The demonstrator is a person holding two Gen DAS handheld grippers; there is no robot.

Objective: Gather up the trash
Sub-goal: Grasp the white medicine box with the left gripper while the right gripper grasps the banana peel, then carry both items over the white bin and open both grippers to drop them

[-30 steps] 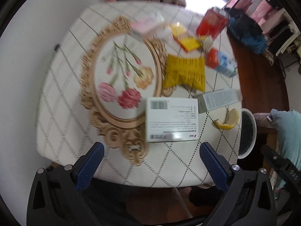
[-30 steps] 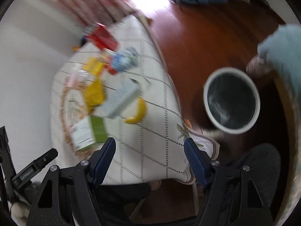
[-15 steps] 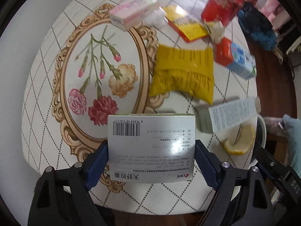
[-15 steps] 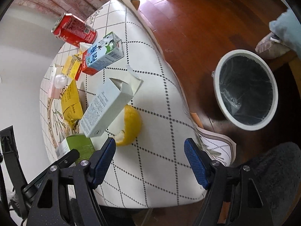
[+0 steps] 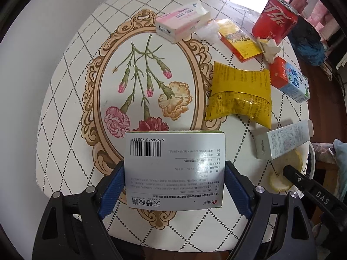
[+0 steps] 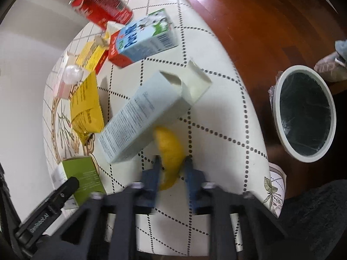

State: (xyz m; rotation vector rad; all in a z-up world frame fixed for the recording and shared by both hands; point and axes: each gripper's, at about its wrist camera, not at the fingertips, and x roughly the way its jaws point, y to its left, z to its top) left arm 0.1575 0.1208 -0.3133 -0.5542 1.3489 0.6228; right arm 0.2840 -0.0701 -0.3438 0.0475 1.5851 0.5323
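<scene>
A white and green medicine box lies on the round table near its front edge. My left gripper points straight down with a blue pad pressed on each side of the box. To the right lies a yellow lemon peel, partly under a pale blue open carton. The jaws of my right gripper are closing, and its pads touch both sides of the peel. In the right wrist view the same box shows its green face, with a black part of the left gripper over it.
A white bin with a black liner stands on the wooden floor to the right of the table. More trash lies further back: a yellow bag, a milk carton, a red can, a yellow-red box, a pink box.
Both grippers came down toward the table. The left one moved over the medicine box and narrowed onto it. The right one reached the lemon peel and its jaws drew in around it.
</scene>
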